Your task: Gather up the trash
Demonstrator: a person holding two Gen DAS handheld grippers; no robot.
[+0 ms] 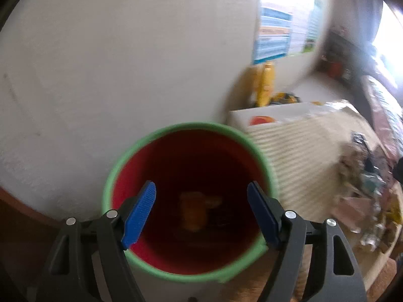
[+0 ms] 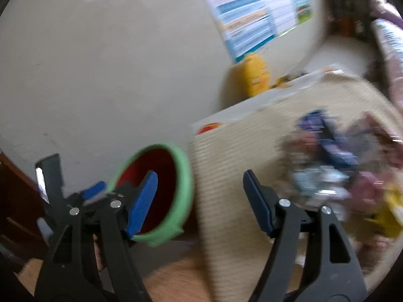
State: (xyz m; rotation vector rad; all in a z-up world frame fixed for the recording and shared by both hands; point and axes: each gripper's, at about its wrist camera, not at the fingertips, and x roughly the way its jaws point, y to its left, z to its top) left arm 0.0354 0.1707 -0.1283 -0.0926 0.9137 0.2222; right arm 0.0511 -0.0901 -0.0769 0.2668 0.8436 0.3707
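A red bin with a green rim stands by the white wall; it also shows in the right wrist view. An orange piece of trash lies at its bottom. My left gripper is open and empty right above the bin's mouth. My right gripper is open and empty, to the right of the bin, over the ribbed mat. A blurred heap of wrappers lies on the mat to the right; it also shows in the left wrist view.
A cream ribbed mat covers the floor right of the bin. A white box and yellow bottles stand by the wall. A poster hangs above. Dark wooden furniture is at the left.
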